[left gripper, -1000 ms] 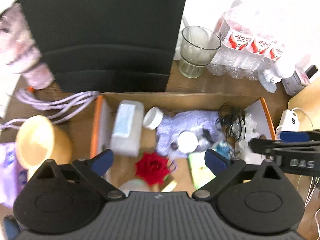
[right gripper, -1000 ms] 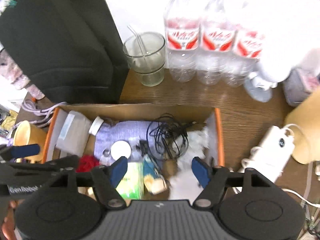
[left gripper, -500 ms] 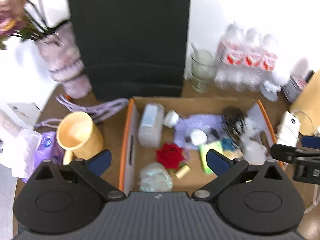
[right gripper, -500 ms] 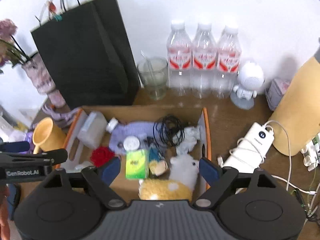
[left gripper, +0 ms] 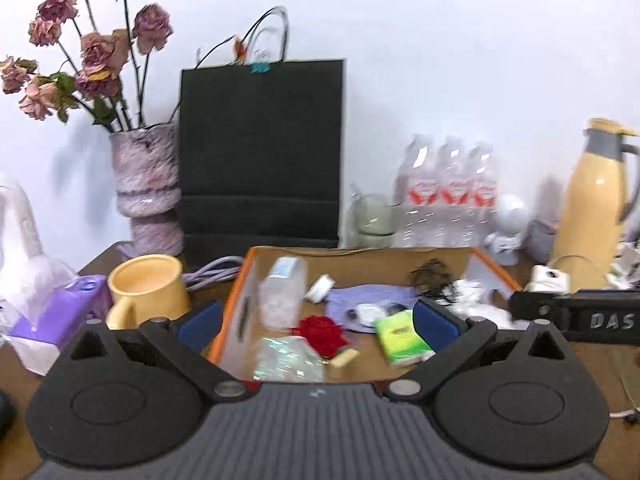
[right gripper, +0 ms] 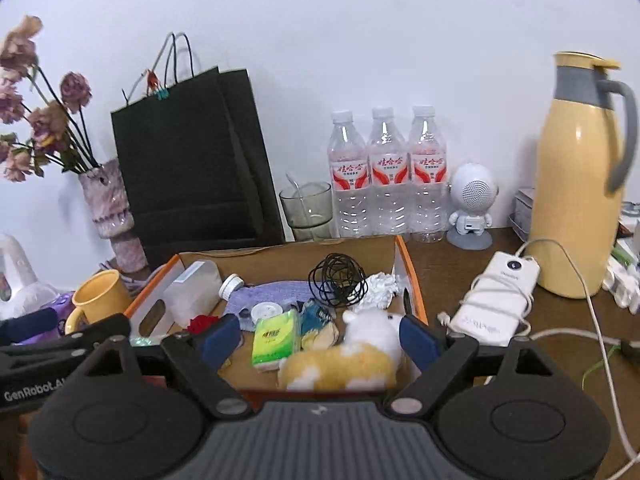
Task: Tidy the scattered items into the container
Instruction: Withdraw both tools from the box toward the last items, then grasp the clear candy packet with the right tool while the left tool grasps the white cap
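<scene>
The right tongs stood wide apart and gripped nothing; the left tongs were likewise spread and empty. Both hung at the near edge of the cardboard box on the brown worktop, pointing across it toward the wall.

Just ahead of the right tongs, inside the box, lay a yellow-and-white plush toy — soft, light, and likely to squash under the pads, so a pinch across its body would serve. Beside it sat a green tissue pack, also light and yielding, best taken across its narrow sides. Further in lay a coil of black cable, floppy and apt to trail, a crumpled white paper, a purple cloth, a red fabric flower and a clear plastic bottle on its side — smooth, probably slippery, safest held around the middle.

Outside the box, a white power bank wrapped in its cord lay near the right wall, rigid and heavier-looking. A yellow mug stood left of the box, stiff and breakable; its rim or handle seemed the surest hold.
</scene>
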